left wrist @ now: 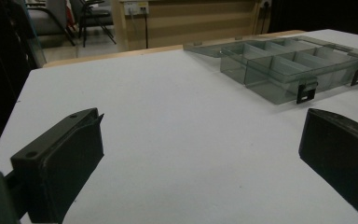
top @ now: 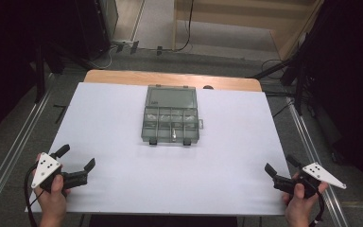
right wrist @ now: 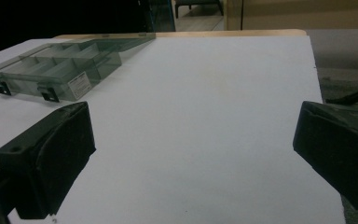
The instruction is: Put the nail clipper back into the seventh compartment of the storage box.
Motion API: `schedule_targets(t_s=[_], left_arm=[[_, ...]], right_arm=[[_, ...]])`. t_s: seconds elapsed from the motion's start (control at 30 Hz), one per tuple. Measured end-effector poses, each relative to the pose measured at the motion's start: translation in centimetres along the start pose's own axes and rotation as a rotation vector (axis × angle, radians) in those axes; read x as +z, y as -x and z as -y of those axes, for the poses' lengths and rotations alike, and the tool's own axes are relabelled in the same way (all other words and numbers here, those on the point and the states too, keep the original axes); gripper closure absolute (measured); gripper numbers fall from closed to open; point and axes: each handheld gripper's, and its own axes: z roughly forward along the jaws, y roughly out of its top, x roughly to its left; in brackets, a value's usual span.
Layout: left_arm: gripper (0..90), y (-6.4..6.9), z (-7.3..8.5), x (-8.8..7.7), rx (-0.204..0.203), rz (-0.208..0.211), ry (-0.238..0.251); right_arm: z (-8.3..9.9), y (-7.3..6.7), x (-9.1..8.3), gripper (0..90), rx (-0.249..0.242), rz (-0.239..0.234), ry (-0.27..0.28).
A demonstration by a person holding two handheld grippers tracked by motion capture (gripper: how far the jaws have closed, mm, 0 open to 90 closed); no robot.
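Observation:
A clear grey compartment box lies open at the middle of the white table, its lid folded back flat toward the far edge. Its dividers form several small cells, and two black latches hang on the near side. At the near left corner a hand holds my left gripper open, well short of the box. My right gripper is open at the near right corner, with the box far off to its left. Nothing sits between either pair of jaws.
The white sheet covers the table, with a wooden strip showing at the far edge. Metal rails run along both sides, and cables and dark stands sit on the floor beyond.

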Motion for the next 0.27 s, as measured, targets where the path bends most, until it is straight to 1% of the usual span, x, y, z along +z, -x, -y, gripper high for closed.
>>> schedule_targets(t_s=[0.27], left_arm=[[0.0,-0.18,0.0,-0.06,-0.012,-0.002,0.001]], right_arm=[[-0.01,-0.07,0.1,0.0,0.006,-0.014,-0.007]])
